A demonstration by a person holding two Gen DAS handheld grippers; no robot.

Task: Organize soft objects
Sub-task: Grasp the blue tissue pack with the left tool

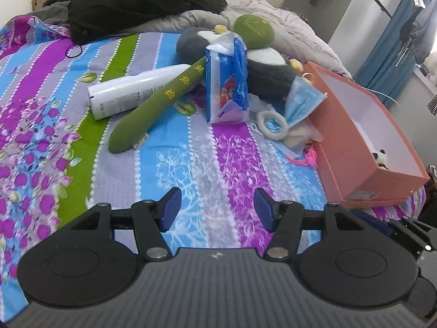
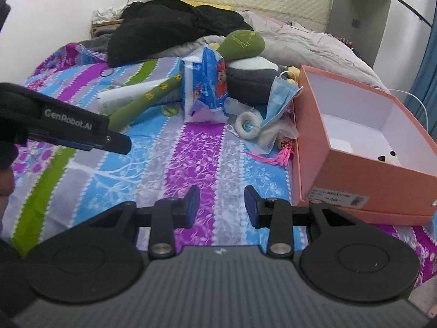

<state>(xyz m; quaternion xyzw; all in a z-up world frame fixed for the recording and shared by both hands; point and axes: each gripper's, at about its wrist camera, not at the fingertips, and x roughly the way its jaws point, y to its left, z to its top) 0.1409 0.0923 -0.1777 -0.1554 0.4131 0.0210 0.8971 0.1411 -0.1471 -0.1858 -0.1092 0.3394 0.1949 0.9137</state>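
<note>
Spread across the striped bed (image 1: 169,169): grey plush (image 1: 267,79), green plush bat (image 1: 153,106), tissue pack (image 1: 228,82), face mask (image 1: 300,101). Beside them, pink box (image 2: 336,161) (possibly holding a small panda toy). Left gripper (image 1: 217,209) fingers wide, empty; right gripper (image 2: 221,206) narrower, empty. Best approached low, squeezing gently.

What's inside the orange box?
A little panda toy sits in the near corner of the orange box. The rest of the white floor that shows looks bare. The near wall hides the panda's lower part and the floor close behind it.
</note>
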